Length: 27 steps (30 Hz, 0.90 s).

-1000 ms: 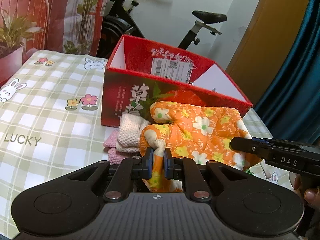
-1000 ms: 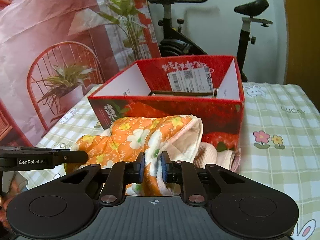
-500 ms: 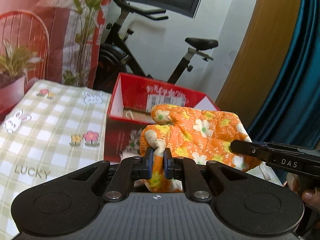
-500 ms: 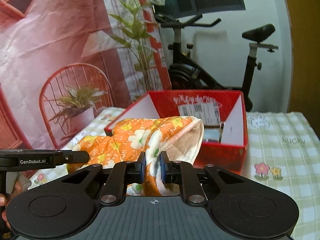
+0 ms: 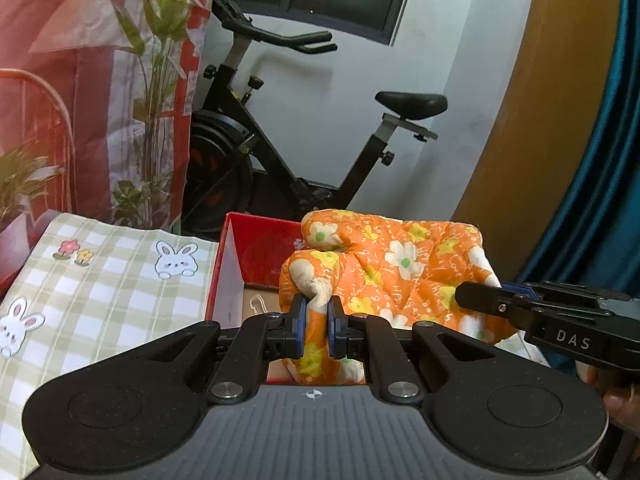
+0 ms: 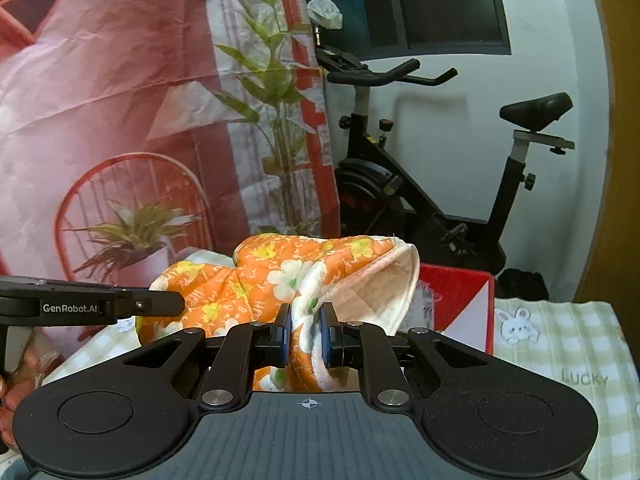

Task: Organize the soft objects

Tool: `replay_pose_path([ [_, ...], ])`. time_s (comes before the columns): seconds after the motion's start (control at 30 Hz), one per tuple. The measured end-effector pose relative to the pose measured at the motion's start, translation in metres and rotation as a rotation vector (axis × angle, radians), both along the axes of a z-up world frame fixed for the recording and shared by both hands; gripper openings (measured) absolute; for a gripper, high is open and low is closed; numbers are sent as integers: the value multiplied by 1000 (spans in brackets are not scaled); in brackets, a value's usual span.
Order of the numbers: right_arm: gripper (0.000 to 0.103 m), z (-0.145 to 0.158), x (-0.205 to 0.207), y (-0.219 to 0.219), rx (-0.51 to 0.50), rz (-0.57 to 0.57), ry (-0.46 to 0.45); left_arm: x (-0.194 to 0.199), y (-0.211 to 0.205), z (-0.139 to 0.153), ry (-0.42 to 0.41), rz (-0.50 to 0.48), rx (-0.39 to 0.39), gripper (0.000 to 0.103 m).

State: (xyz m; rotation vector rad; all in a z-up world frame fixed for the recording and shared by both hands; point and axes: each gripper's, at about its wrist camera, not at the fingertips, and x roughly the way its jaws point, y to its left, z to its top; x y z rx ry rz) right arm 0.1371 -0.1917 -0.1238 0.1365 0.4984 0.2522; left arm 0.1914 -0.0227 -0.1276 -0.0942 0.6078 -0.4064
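An orange quilted cloth with white and yellow flowers point(image 5: 396, 264) hangs between both grippers, lifted above the table. My left gripper point(image 5: 316, 322) is shut on its left edge. My right gripper point(image 6: 305, 330) is shut on its other end, where the pale lining point(image 6: 380, 292) shows. The cloth point(image 6: 272, 276) is level with the top of the open red cardboard box point(image 5: 256, 252), which lies just behind and below it. The box also shows in the right wrist view point(image 6: 456, 300). The other gripper's body shows in each view.
A green-checked tablecloth with bunnies and flowers point(image 5: 100, 292) covers the table. An exercise bike point(image 5: 288, 148) stands behind the box against the white wall. A red printed backdrop with plants point(image 6: 120, 120) hangs on the left. A blue curtain point(image 5: 600, 160) is on the right.
Both grippers have risen with the orange cloth, lifting it off the table to the height of the box's rim. The knitted pink and cream pieces by the box have dropped out of view.
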Motion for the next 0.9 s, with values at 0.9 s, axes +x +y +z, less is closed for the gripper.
replay_pose_path([
  [0.9, 13, -103, 85, -19, 10, -38, 289, 75, -25, -61, 178, -36, 149, 38],
])
